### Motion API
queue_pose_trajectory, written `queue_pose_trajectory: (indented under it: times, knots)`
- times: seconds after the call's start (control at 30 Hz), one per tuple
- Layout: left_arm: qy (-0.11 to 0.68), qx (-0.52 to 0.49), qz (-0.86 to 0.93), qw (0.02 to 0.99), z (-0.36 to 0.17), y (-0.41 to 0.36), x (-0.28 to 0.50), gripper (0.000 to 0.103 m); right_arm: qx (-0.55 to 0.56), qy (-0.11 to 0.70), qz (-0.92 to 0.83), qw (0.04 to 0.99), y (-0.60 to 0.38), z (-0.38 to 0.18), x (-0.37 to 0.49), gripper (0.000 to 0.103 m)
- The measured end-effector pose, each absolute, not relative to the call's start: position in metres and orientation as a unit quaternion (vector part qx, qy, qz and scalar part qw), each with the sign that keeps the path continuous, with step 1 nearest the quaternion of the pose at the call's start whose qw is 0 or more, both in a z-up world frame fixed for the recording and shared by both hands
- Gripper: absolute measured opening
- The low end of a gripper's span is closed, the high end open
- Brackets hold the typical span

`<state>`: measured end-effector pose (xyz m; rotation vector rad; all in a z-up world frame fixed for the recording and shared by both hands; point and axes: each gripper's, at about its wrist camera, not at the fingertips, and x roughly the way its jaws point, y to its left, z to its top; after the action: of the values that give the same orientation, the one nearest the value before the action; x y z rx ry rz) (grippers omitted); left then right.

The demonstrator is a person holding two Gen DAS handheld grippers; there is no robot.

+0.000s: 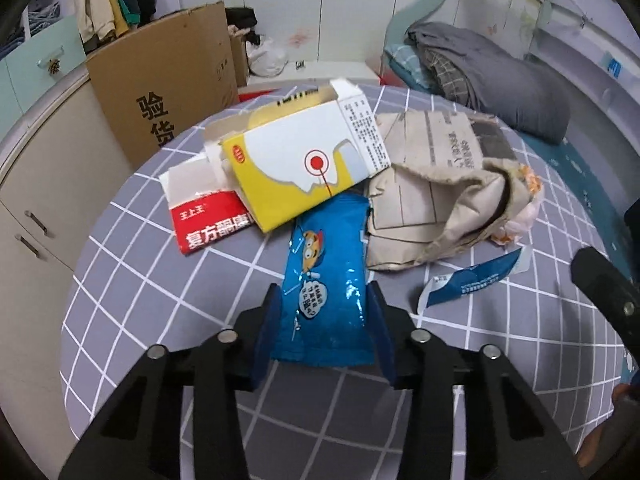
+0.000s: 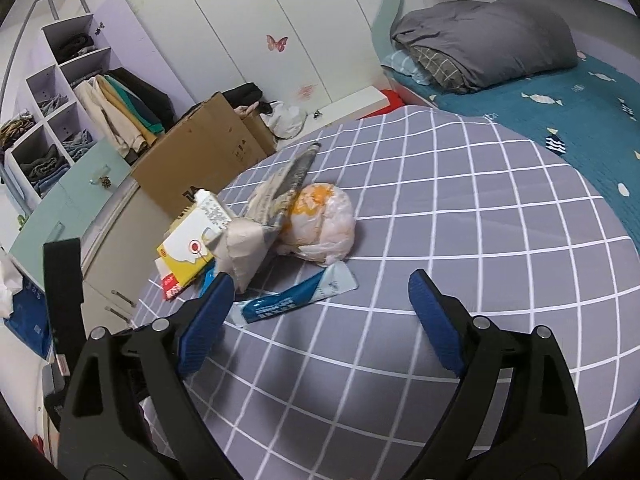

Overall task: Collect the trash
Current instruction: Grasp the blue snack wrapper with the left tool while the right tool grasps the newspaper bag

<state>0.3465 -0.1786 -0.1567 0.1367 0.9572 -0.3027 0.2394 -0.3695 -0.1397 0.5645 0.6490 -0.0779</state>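
Trash lay in a loose heap on the grid-patterned grey bedsheet point(image 1: 132, 280) of a bed: a yellow-and-white carton point(image 1: 304, 160) with its end flaps torn open rested partly on a flattened red-and-white box point(image 1: 204, 216) and on the far end of a blue snack wrapper point(image 1: 326, 280). Just to the right of the carton sat a crumpled brown paper bag point(image 1: 432, 196), touching an orange-and-white plastic bag point(image 2: 320, 224), and a torn blue-and-white sachet point(image 2: 296, 300) lay flat near them. The left tongs point(image 1: 324, 300) had narrowed around the near end of the snack wrapper, whose edges met both blue pads; whether the pads truly pinched it was hard to judge from this angle, though it looked gripped. The right tongs point(image 2: 320, 292) stood wide apart above the sheet and held nothing, the left pad point(image 2: 204, 320) just beside the sachet.
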Motion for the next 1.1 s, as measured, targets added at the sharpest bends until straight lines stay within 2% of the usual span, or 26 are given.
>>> queue_pose_trajectory:
  times: [0.03, 0.33, 0.73, 0.83, 0.9, 0.93, 1.03, 1.1]
  knots:
    - [0.450, 0.064, -0.151, 0.878, -0.153, -0.176, 0.343, 0.012, 0.276, 0.313, -0.035, 0.908, -0.368, -0.139, 0.240, 0.087]
    - [0.418, 0.011, -0.189, 0.888, -0.124, -0.150, 0.326, 0.003, 0.334, 0.308, -0.002, 0.891, -0.361, -0.131, 0.255, 0.087]
    - [0.361, -0.050, -0.191, 0.911, -0.085, -0.111, 0.320, 0.003, 0.374, 0.324, -0.005, 0.869, -0.348, -0.128, 0.298, 0.087]
    - [0.363, -0.050, -0.188, 0.911, -0.086, -0.106, 0.326, 0.003, 0.378, 0.330, -0.011, 0.865, -0.348, -0.129, 0.306, 0.078]
    - [0.365, -0.054, -0.193, 0.909, -0.089, -0.103, 0.328, 0.003, 0.381, 0.337, -0.016, 0.861, -0.347, -0.132, 0.311, 0.077]
    - [0.365, -0.056, -0.194, 0.909, -0.090, -0.101, 0.329, 0.003, 0.380, 0.339, -0.017, 0.860, -0.347, -0.133, 0.313, 0.072]
    - [0.368, -0.058, -0.192, 0.908, -0.092, -0.097, 0.329, 0.003, 0.364, 0.351, -0.029, 0.862, -0.345, -0.135, 0.317, 0.042]
    - [0.371, -0.063, -0.193, 0.906, -0.093, -0.094, 0.330, 0.003, 0.356, 0.353, -0.032, 0.865, -0.345, -0.137, 0.317, 0.040]
